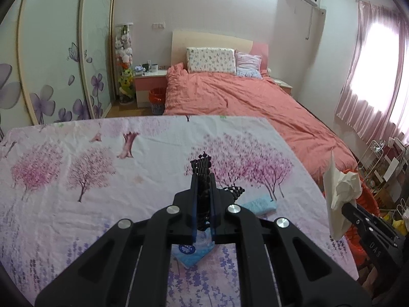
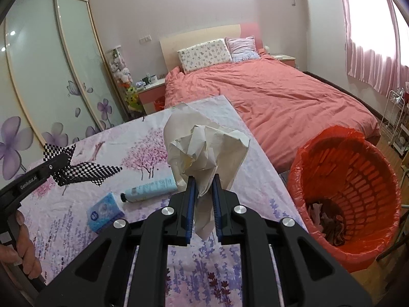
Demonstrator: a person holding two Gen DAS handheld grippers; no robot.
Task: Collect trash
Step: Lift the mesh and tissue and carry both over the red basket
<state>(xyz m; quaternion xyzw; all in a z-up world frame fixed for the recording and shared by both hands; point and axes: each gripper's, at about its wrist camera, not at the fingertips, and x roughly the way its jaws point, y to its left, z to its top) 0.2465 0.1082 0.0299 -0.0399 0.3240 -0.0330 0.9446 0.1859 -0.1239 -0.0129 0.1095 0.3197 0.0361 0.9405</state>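
Left wrist view: the left gripper (image 1: pixel 203 168) pinches a black-and-white checkered wrapper (image 1: pixel 202 163) above the floral tablecloth (image 1: pixel 76 153).

Right wrist view: the right gripper (image 2: pixel 203 186) clamps crumpled paper (image 2: pixel 204 148) over the table edge, near the red-lined trash basket (image 2: pixel 358 174). The step is carrying; the next move is probably swinging right over the basket and releasing.

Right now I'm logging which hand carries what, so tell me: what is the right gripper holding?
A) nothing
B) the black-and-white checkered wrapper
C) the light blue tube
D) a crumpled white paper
D: in the right wrist view the right gripper is shut on the crumpled white paper. The checkered wrapper sits in the left gripper, and the light blue tube lies on the table.
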